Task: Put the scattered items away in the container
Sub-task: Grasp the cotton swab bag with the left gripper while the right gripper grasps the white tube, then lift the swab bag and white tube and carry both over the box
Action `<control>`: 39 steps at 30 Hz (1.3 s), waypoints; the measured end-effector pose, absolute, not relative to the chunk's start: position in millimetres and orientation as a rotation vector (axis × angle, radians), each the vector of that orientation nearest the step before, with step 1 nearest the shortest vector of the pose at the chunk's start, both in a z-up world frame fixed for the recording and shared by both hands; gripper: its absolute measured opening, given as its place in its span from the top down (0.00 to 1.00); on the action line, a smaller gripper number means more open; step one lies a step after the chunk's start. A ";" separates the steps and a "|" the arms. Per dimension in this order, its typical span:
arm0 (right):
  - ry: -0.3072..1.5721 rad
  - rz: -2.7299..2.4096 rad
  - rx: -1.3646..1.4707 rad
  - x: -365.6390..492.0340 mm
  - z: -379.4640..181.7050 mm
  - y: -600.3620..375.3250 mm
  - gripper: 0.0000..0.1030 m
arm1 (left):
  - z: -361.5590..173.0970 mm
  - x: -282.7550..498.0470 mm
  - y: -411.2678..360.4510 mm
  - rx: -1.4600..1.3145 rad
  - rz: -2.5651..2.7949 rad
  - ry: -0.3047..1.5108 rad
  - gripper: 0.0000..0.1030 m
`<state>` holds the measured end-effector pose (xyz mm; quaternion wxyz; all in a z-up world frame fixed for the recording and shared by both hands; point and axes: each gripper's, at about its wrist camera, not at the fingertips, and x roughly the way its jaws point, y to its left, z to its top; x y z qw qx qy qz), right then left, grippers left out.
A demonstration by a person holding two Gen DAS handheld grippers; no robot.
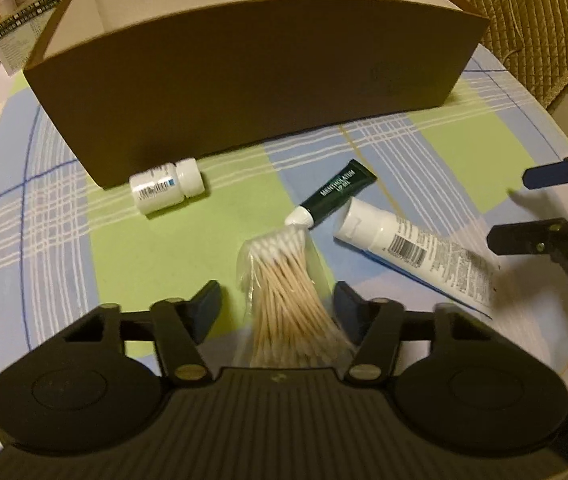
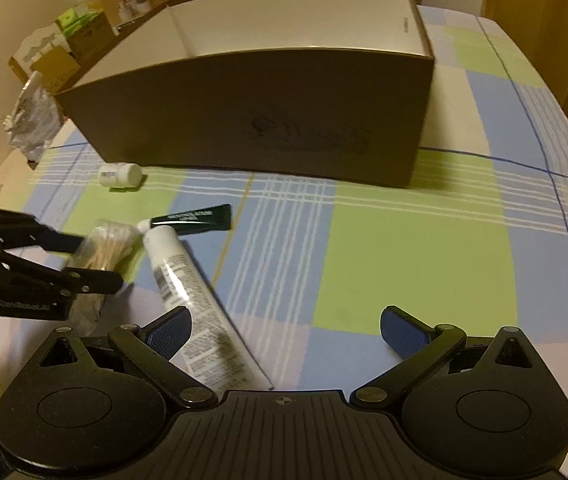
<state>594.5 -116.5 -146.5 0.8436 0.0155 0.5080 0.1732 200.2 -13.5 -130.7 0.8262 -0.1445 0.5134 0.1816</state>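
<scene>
A clear bag of cotton swabs lies on the checked tablecloth between the fingers of my left gripper. The jaws straddle it with a gap on the left side, so the gripper is open. A white tube lies just right of the bag. Its crimped end sits beside the left finger of my open right gripper. A dark green lip-gel tube and a white pill bottle lie in front of the open brown box.
The round table's cloth runs bare to the right of the items. Small cartons and a foil packet crowd the far left behind the box. A quilted chair cushion stands beyond the table's far right edge.
</scene>
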 end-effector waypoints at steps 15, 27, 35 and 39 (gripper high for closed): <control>1.013 0.564 -0.131 599.9 -160.4 -51.1 0.00 | -116.8 143.2 -3.6 -0.435 0.473 1.095 0.53; 1.001 0.606 -0.289 597.6 -178.7 -27.0 0.65 | -120.1 152.8 -6.6 -0.338 0.467 1.074 0.73; 1.019 0.576 -0.229 586.4 -171.8 -41.1 0.66 | -112.5 151.9 -14.7 -0.348 0.404 1.073 0.79; 1.005 0.534 -0.144 587.3 -155.3 -58.5 0.66 | -99.7 153.6 -15.7 -0.343 0.397 1.045 0.79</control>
